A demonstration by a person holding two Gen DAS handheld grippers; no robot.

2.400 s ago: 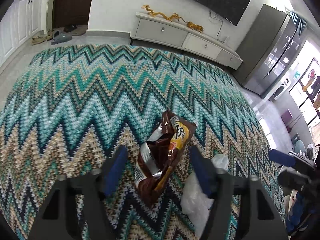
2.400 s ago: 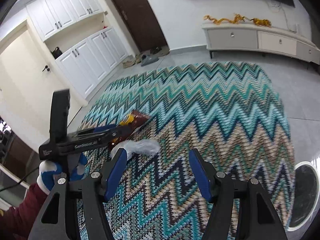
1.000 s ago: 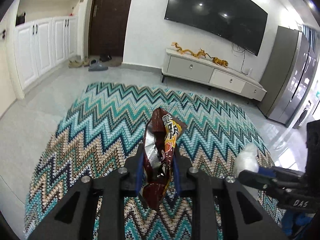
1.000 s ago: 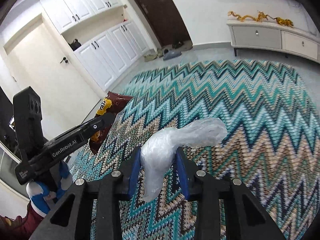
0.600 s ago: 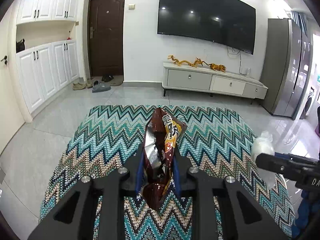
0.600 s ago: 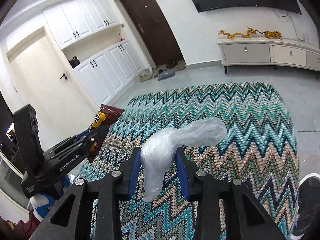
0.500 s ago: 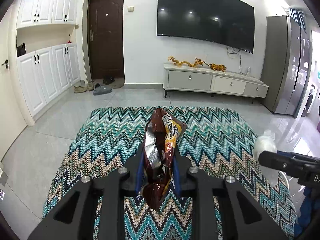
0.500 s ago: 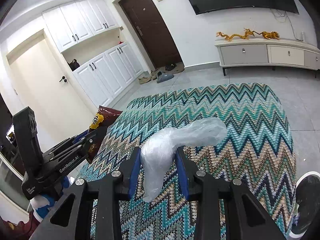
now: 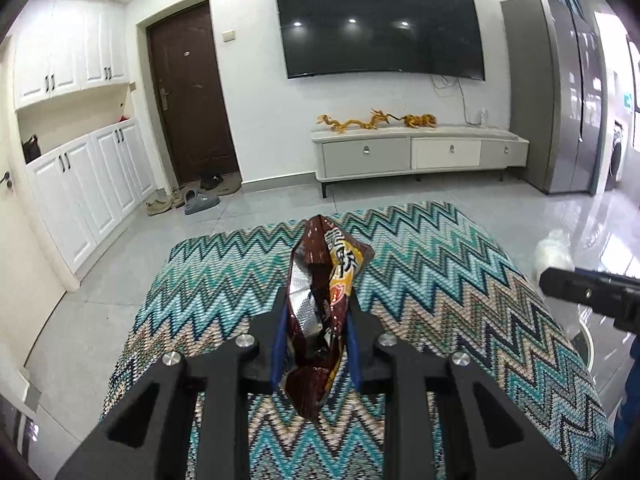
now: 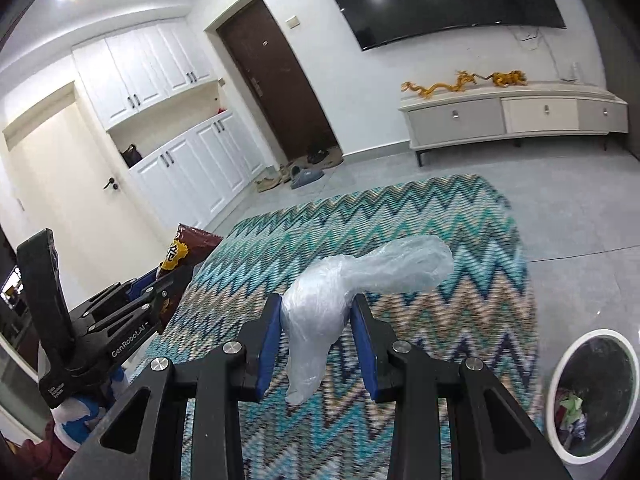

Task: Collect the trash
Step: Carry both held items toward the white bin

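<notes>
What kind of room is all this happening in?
Most likely a home living room by the entrance: a big wall-mounted TV hangs over a low media cabinet, a zigzag rug covers the tiled floor, and shoes lie beside a dark front door.

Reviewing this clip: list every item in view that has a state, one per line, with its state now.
left gripper: shut on the snack wrapper
snack wrapper: crumpled, torn open, held off the rug
right gripper: shut on the plastic bag
plastic bag: wadded up, held off the rug
trash bin: open-topped, already holds some trash
door: closed
TV: off
</notes>
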